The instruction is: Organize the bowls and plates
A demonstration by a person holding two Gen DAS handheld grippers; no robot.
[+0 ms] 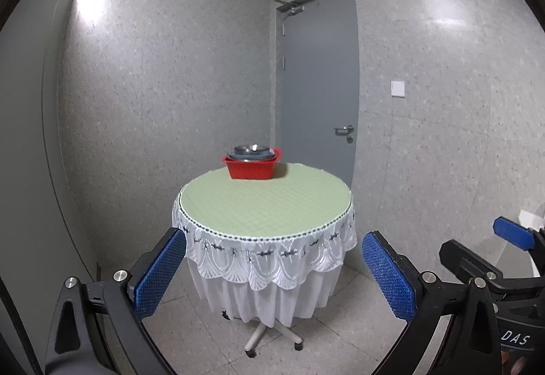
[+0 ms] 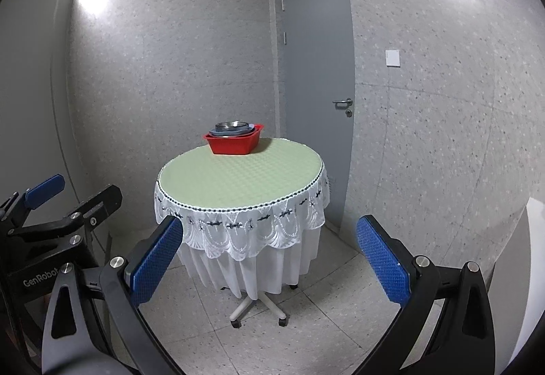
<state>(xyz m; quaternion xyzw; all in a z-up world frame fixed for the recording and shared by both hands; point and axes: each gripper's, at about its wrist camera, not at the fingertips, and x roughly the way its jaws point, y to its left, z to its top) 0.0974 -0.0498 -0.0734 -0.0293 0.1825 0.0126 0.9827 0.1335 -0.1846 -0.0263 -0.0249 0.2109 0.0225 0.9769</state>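
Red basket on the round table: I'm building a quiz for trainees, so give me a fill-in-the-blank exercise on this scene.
1. The red basket sits near the table's ____ edge, away from the cameras.
2. The stacked dishes lie ____ the basket.
3. The left hand-held gripper and right hand-held gripper are both ____ and hold nothing.
4. The grey door behind the round table is ____.

Missing words: far; inside; open; closed

Basin (image 1: pixel 252 167): red plastic, roughly square, flared rim, upright at the far edge of the round green tabletop (image 1: pixel 265 201). Contents: a stack of dishes nested inside, rising just above the rim. Top item: steel bowl (image 1: pixel 250 149), upright, shiny. Beneath it: grey-blue plates (image 1: pixel 253 156), count unclear; only edges show.
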